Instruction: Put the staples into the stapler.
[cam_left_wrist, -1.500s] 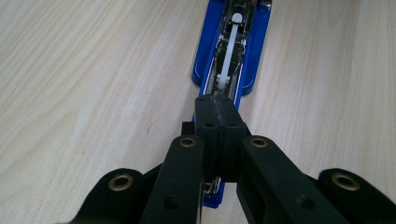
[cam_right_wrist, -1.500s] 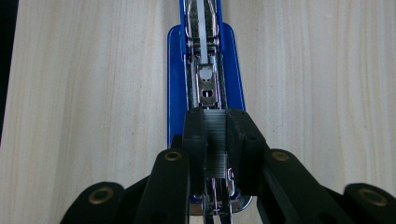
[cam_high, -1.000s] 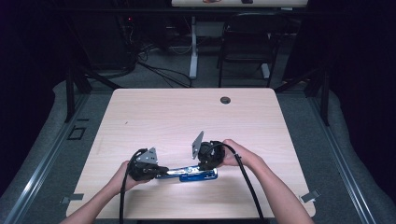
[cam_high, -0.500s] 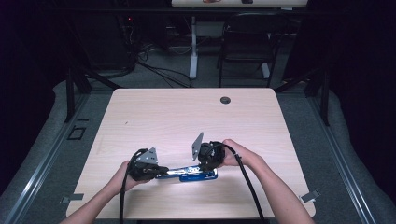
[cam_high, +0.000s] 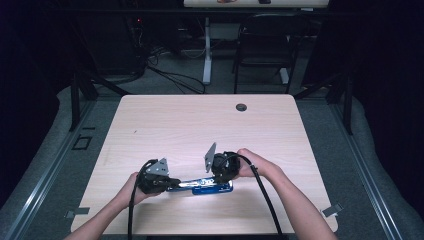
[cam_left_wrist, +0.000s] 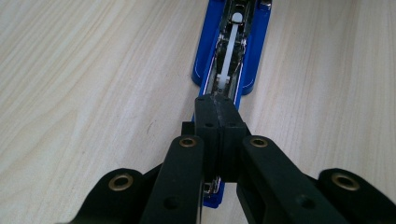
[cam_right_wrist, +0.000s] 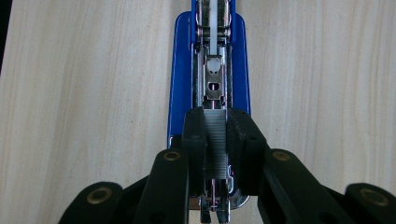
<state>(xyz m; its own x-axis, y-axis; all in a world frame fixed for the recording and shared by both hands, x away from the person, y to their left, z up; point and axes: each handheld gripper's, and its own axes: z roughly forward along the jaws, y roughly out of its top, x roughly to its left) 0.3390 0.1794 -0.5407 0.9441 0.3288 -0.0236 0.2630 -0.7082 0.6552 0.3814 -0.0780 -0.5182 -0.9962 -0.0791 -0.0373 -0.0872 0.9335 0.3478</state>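
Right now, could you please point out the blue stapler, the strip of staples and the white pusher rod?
blue stapler (cam_right_wrist: 180, 70): right gripper view, blue side wall.
strip of staples (cam_right_wrist: 215, 133): right gripper view, middle of strip.
white pusher rod (cam_left_wrist: 229, 53): left gripper view, mid-length.

Dark room here; a black chair (cam_high: 263, 47) stands behind the pale wood table (cam_high: 200, 125), cables (cam_high: 170, 80) trailing across grey floor (cam_high: 65, 130).

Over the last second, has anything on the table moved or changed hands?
Nothing visibly changed. The left gripper stays shut at one end of the open blue stapler, and the right gripper still holds a strip of staples over the stapler's channel.
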